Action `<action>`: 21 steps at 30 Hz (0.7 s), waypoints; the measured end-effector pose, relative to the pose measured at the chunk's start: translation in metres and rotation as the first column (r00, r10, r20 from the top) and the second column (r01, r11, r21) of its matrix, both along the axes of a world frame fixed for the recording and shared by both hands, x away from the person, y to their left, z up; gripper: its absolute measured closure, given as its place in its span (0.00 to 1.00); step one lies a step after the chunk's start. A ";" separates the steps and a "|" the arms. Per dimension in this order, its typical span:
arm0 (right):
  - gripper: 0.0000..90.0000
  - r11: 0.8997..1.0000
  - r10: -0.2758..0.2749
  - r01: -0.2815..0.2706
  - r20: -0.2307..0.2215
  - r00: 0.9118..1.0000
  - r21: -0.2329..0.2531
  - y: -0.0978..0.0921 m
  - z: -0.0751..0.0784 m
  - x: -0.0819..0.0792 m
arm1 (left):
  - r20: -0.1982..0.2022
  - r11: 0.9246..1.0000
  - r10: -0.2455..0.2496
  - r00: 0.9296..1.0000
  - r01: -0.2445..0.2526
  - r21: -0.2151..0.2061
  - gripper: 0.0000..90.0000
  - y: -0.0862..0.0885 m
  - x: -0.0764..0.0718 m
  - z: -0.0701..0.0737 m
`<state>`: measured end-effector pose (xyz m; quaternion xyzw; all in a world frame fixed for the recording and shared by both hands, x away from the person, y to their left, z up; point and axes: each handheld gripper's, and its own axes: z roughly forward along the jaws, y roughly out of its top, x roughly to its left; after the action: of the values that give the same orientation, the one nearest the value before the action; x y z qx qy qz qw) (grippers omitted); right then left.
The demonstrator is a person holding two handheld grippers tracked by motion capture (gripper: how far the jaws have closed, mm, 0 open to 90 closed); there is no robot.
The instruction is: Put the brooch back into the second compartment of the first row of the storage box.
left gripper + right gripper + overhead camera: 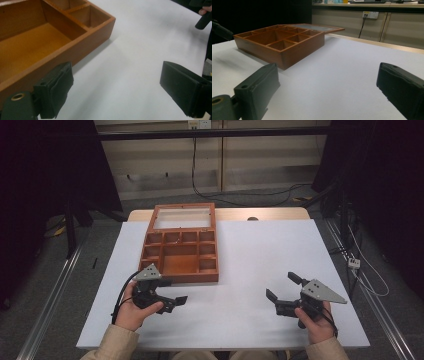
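L jaws: spread wide, nothing between them; left gripper (167,301) sits low over the table (260,250), just off the box's near right corner
R jaws: also spread wide, empty; right gripper (284,292) is well apart from the box, over bare table on the right
Box: wooden box (181,251) with small compartments, all look empty; stands at the centre-left of the table, far of both grippers
Lid: glass-paned lid (183,216) is swung open and lies back past the far edge (hinge side away from the person)
Likely step: closing the lid or shifting the box, judging by L being so near
Risk 1: L's inner pad (58,90) is v. close to the box wall (75,50); a careless move fwd could knock the box and skid it on the smooth top
Risk 2: reaching the lid means going over the box; a low jaw could catch a divider
Risk 3: lid gripped w/ one gripper near a corner could twist or drop shut hard, glass takes the hit
Risk 4: cable (122,292) trailing from L could snag
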<state>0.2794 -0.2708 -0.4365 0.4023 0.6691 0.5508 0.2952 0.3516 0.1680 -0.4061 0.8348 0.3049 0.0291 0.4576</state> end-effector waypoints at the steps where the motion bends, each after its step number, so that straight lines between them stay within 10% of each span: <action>1: 0.04 1.000 0.000 0.000 0.000 1.000 0.000 0.000 0.000 0.000 | -0.001 1.000 0.004 1.000 -0.004 -0.002 0.13 0.001 0.000 -0.002; 21: 0.04 1.000 0.003 -0.003 -0.002 1.000 -0.005 0.001 -0.001 -0.001 | -0.021 0.998 0.044 0.999 -0.044 0.040 0.13 0.030 -0.006 -0.027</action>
<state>0.2789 -0.2703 -0.4373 0.4011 0.6716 0.5490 0.2945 0.3461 0.1977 -0.4333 0.8370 0.3275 0.0363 0.4369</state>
